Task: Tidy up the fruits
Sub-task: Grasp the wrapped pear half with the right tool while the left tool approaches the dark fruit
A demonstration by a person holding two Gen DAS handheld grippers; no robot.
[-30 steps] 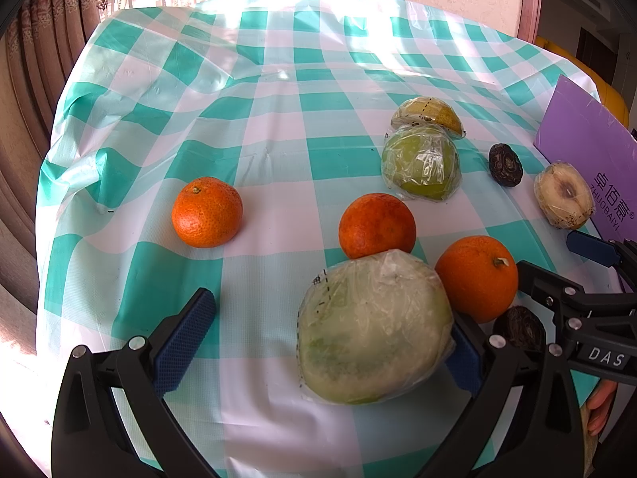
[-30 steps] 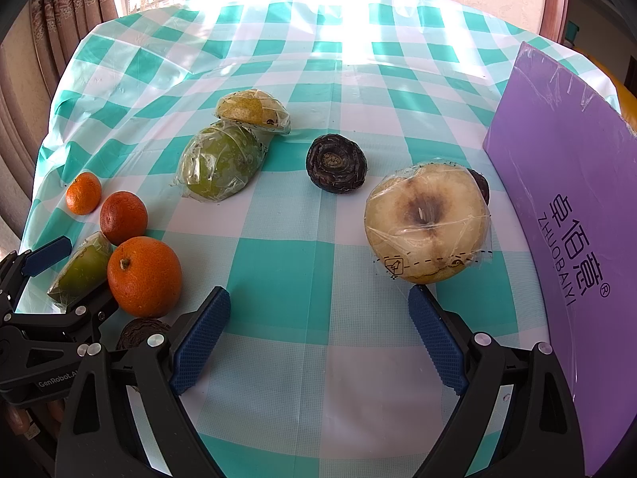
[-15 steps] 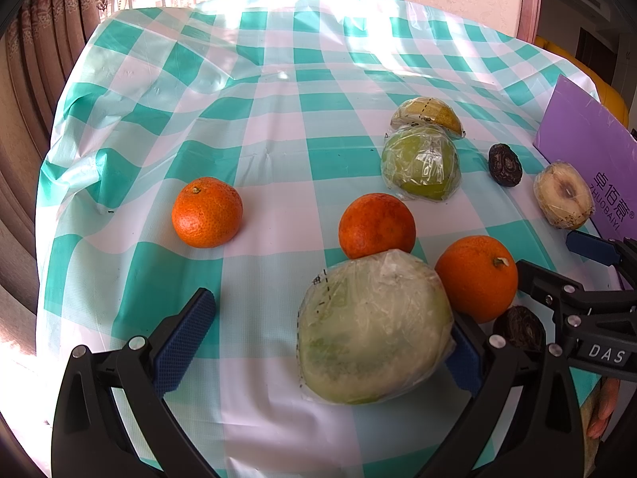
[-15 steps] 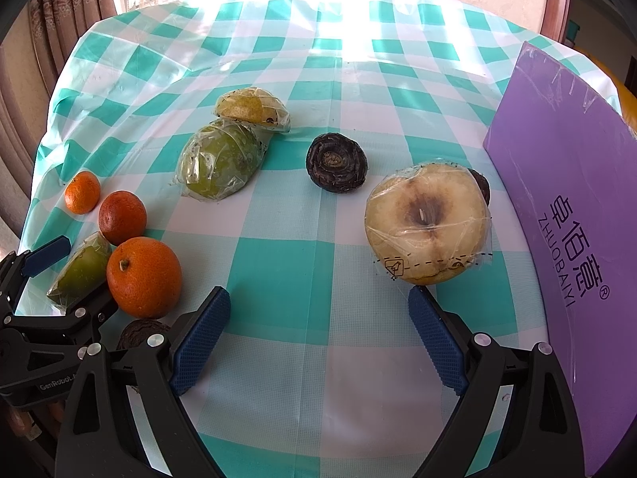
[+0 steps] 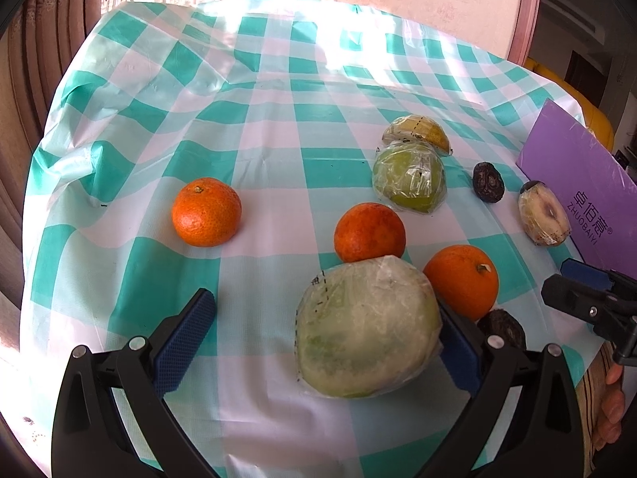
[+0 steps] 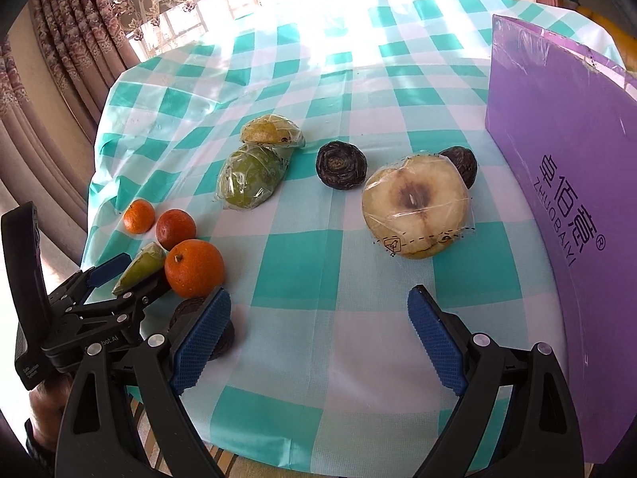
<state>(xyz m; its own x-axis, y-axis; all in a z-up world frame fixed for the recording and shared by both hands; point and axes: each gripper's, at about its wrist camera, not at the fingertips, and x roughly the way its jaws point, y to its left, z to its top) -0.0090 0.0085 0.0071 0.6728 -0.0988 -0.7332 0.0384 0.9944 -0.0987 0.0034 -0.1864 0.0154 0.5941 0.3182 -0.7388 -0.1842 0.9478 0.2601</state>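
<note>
My left gripper [image 5: 322, 342] is open low over the checked tablecloth [image 5: 278, 127]. A plastic-wrapped green fruit half [image 5: 366, 326] lies between its fingers, against the right pad. Three oranges [image 5: 206, 212] [image 5: 369, 232] [image 5: 462, 281] lie just beyond it. My right gripper [image 6: 318, 338] is open with nothing between its fingers. It faces a wrapped pale apple half [image 6: 416, 209]. Dark wrinkled fruits [image 6: 341, 165] [image 6: 462, 163] sit beside and behind that half. A third dark fruit [image 6: 199, 318] lies partly hidden behind the right gripper's left finger. Farther off rest a wrapped green fruit [image 6: 253, 177] and a wrapped yellow piece [image 6: 272, 132].
A purple box [image 6: 557, 159] stands upright along the table's right side, close to the apple half. Curtains [image 6: 59, 79] hang past the left edge. The table's near edge runs just below the right gripper. A hand [image 5: 609, 410] shows at the lower right of the left wrist view.
The right wrist view has tilted and drawn back a little, so more curtain and the table's near edge show. The left gripper and all the fruit stay where they were.
</note>
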